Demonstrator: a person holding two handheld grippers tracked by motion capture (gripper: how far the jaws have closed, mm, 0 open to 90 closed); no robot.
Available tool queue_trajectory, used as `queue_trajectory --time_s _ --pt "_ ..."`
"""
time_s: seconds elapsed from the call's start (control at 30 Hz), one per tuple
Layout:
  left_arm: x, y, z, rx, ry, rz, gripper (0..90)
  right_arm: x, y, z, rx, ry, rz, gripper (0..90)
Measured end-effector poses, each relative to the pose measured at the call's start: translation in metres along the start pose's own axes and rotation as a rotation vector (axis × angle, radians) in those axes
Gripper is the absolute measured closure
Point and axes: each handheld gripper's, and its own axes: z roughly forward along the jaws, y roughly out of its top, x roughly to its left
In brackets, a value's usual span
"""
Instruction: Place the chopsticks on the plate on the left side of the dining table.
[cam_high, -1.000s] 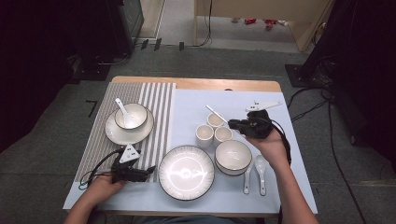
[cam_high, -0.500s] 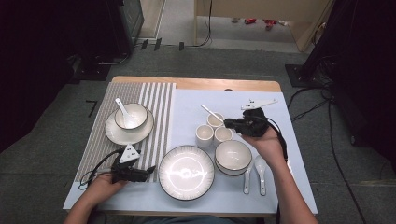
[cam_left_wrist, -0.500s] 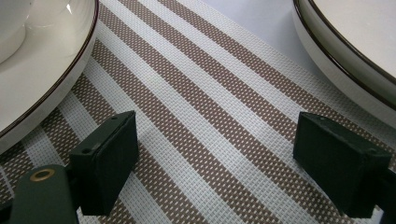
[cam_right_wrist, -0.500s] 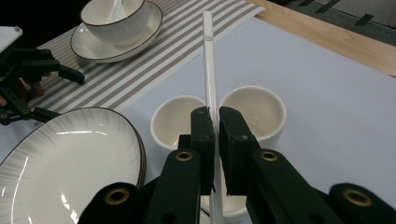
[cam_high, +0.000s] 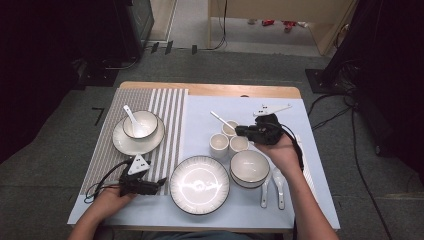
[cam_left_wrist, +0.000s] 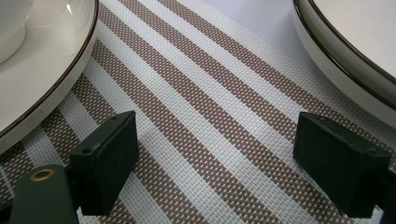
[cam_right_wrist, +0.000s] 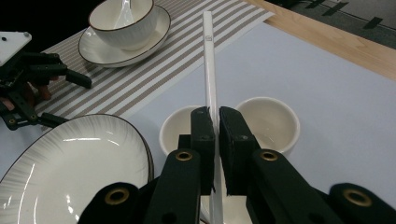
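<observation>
Nearest, just left of the plate (cam_high: 199, 184): seeing the left gripper (cam_high: 159, 184) parked on the striped mat (cam_left_wrist: 201, 107), jaws wide apart, nothing between them, no move over the last second. Just right of the plate: noting a bowl (cam_high: 249, 166) and two spare spoons (cam_high: 272, 187), untouched. Beyond the plate, toward its far right: three cups (cam_high: 219, 145) in a cluster. Over those, finding the right gripper (cam_right_wrist: 217, 121) clamped tight on the handle of a white spoon (cam_right_wrist: 208, 60), handle end pointing off past the plate's far side. Against a second ago: shifted slightly leftward, from beside the cups to over the farthest one, spoon along with it, same grip. Reading that as a carry under way, not a release yet. Cannot tell whether the scoop end sits in a cup. Farthest, beyond the plate's left: a saucer (cam_high: 120, 142) with a second bowl and spoon, unchanged.
</observation>
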Motion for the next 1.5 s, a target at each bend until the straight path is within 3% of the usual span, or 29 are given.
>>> queue_trajectory --time_s 1.5 --pt "0.0 0.0 0.0 0.0 -0.001 -0.001 14.6 0.022 0.025 0.023 0.015 0.029 -0.054 85.3"
